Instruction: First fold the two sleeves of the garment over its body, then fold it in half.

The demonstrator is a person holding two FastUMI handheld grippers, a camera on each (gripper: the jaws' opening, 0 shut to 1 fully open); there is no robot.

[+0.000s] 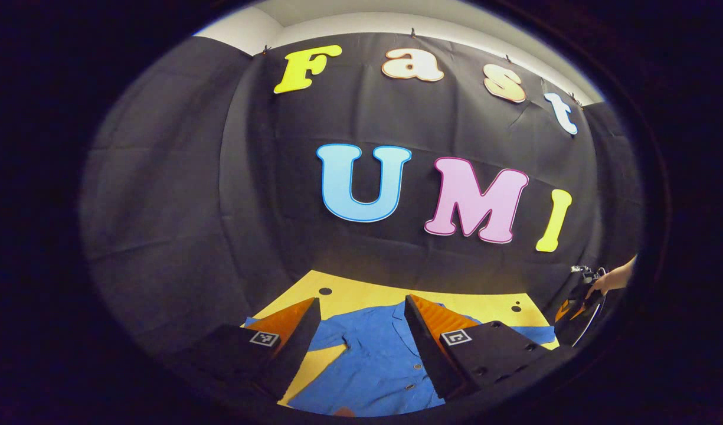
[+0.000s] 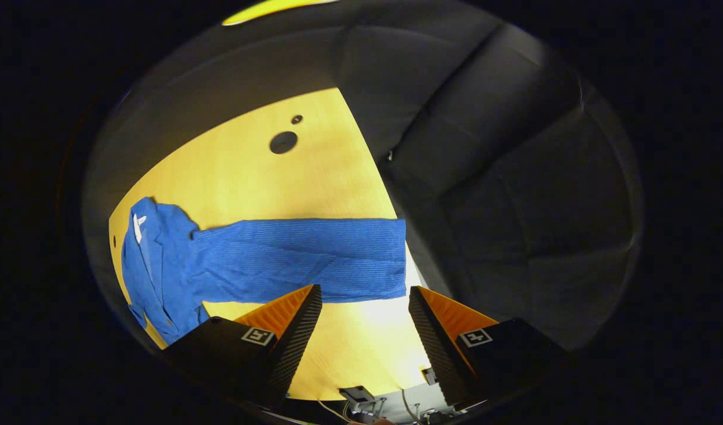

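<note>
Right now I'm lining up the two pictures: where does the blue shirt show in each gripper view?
Left gripper view: the blue shirt lies at bottom centre, collar and buttons showing between the left gripper fingers.
Right gripper view: the shirt lies at lower left, one sleeve stretched out to the table's edge, above the right gripper.
Shared landmark: the yellow table with its round holes.

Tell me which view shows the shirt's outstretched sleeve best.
Right gripper view: the sleeve lies flat and unfolded across the yellow table, whole from shoulder to cuff. The left gripper view shows the blue shirt body with collar and buttons, its sleeves mostly behind the fingers.
</note>
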